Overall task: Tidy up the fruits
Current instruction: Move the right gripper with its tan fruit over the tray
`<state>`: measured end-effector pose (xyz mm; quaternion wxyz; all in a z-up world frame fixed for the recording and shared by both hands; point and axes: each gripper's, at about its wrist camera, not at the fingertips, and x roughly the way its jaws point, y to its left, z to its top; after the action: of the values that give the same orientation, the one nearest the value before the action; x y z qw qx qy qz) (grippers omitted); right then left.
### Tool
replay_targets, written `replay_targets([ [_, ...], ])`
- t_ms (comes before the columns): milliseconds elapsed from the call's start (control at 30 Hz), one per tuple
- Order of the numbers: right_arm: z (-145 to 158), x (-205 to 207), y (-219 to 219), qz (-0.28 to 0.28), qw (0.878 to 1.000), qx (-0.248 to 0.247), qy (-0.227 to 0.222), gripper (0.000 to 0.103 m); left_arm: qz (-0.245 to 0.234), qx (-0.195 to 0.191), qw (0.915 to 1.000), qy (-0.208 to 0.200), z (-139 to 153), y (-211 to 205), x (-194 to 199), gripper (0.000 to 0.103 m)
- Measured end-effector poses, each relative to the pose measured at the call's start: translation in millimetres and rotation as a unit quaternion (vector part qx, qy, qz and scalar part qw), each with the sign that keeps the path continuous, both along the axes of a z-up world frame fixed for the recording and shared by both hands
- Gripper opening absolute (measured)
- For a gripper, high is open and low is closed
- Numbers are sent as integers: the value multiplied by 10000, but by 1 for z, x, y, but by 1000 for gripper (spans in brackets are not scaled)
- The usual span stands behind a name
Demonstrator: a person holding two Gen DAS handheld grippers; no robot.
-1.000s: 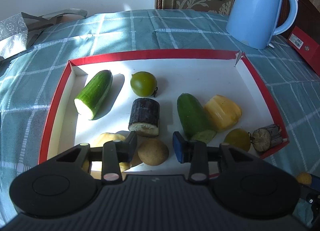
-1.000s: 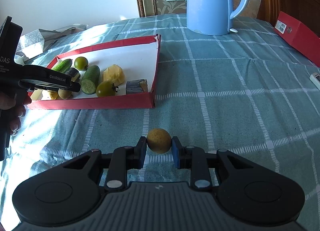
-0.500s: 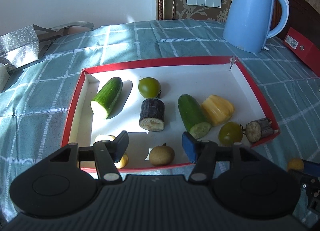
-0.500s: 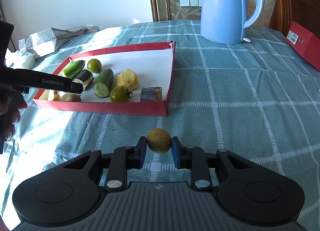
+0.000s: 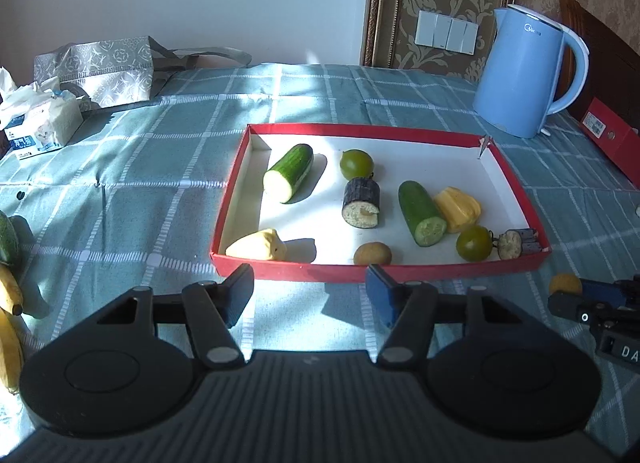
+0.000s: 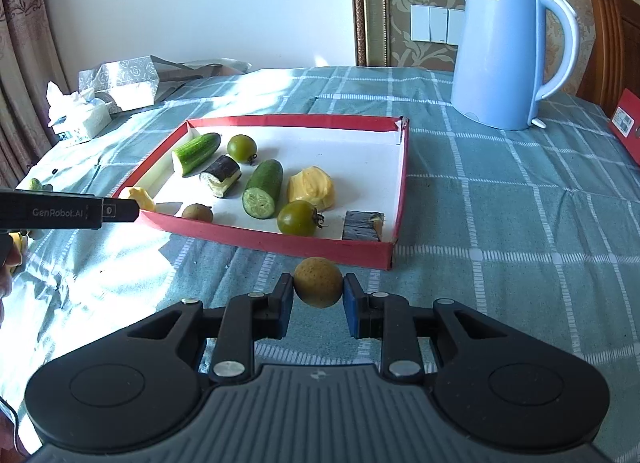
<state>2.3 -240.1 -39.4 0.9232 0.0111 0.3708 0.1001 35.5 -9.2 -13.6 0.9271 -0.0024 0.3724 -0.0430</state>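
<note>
Right gripper pinches a small round tan fruit between its pads, held just above the checked cloth. The red tray lies straight ahead of it, filling the middle of the right wrist frame; its near wall sits just above the fruit in the picture, so the drop spot lies forward and slightly left of the jaws. The fruit is round, so no long axis matters for the set-down. Inside the tray, along the near wall from left to right: a second tan fruit, the cut end of a cucumber, a green tomato and a dark eggplant piece. Open white floor shows mostly in the far right half of the tray, beyond the yellow piece. Left gripper is spread, nothing between its pads, and hangs off the tray's near wall at the bottom of its own frame; in the right wrist view its finger pokes in from the left edge, level with the tray's near-left corner. In the left view the right gripper and its fruit show at the lower right, just outside the tray's near-right corner. Judgement: the right hand is the one loaded and nearer the free floor; clearing the near wall and passing over the tomato and eggplant looks like the crux. More fruit, bananas, lies at the left edge, on the left hand's side.
</note>
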Motion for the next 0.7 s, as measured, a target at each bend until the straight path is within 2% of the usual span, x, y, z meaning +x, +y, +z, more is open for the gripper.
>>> replay_targets([
  [400, 9, 21, 38, 515, 9983, -131, -250, 26, 456, -131, 9985, 284, -16, 36, -52, 59],
  [700, 5, 46, 60, 696, 9966, -287, -329, 26, 630, -117, 9975, 292, -14, 49, -61, 59],
])
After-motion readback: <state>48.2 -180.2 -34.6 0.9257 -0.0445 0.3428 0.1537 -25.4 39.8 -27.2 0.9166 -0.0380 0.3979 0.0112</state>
